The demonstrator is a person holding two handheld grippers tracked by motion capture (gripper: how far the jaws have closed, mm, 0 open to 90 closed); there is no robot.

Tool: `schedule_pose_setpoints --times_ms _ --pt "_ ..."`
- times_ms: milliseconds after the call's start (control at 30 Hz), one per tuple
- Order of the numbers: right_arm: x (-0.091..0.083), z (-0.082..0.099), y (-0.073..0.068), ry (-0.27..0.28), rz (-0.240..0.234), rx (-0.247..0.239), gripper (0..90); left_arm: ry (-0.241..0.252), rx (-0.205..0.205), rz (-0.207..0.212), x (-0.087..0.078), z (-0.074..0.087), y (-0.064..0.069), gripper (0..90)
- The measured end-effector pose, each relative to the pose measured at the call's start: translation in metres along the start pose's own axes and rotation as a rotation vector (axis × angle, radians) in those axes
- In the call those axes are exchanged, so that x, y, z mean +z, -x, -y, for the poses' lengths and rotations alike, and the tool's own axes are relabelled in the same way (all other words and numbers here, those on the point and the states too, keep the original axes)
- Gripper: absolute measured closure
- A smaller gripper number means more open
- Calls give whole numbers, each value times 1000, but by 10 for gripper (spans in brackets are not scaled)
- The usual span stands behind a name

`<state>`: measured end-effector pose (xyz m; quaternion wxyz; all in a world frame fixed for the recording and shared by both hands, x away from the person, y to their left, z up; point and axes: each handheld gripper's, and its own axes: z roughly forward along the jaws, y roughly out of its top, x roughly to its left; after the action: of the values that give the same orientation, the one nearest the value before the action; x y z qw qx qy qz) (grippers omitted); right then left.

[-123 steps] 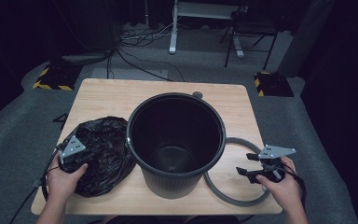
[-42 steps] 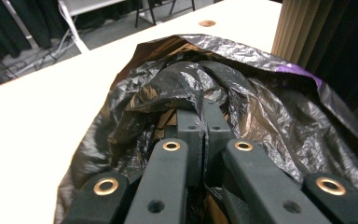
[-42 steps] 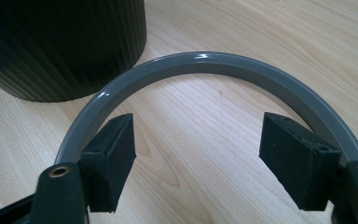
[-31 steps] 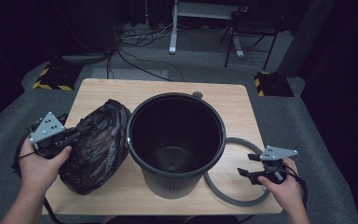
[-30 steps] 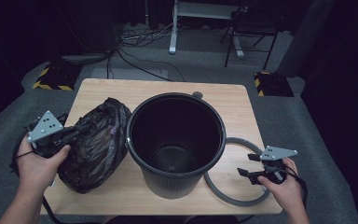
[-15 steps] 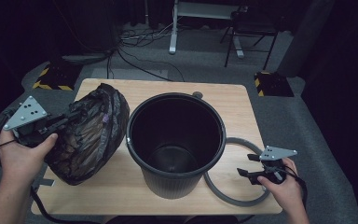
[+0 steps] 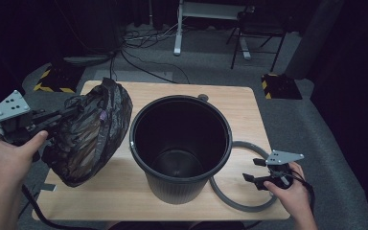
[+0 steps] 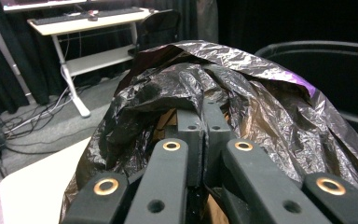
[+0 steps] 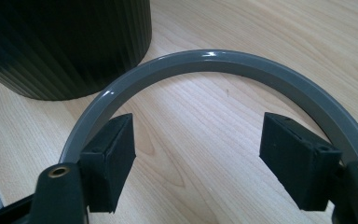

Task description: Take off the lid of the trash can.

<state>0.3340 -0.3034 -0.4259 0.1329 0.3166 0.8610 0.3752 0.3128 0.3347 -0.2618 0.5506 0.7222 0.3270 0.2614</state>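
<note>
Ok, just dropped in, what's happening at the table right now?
A person is working with a hand-held gripper in each hand. The left hand-held gripper is shut on a crumpled black bin bag, lifted beside the empty black bucket on the wooden table. The right hand-held gripper sits open, low over the table, over the grey ring lying beside the bucket. The bag isn't in the bucket yet.

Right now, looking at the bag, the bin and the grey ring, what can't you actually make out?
- Black bag: whether anything is inside; high view, its own crumpled plastic hides it.
- Left gripper: the fingers' tips; left gripper view, the bag's folds bury them.
- Grey ring: its left part; high view, behind the bin.
</note>
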Motion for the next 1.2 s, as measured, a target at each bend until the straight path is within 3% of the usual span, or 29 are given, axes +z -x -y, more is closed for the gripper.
schedule_pose_setpoints --times_ms 333,433,800,1200 --pt "0 -1 -1 1 1 -5 271 29 14 46 -3 -18 15 890" --pt "-3 -1 0 3 8 -3 271 36 8 70 2 -23 22 890" --pt "-13 1 3 20 27 5 271 43 47 143 22 -43 50 890" --pt "-18 2 5 35 37 7 270 47 96 260 51 -65 86 890"
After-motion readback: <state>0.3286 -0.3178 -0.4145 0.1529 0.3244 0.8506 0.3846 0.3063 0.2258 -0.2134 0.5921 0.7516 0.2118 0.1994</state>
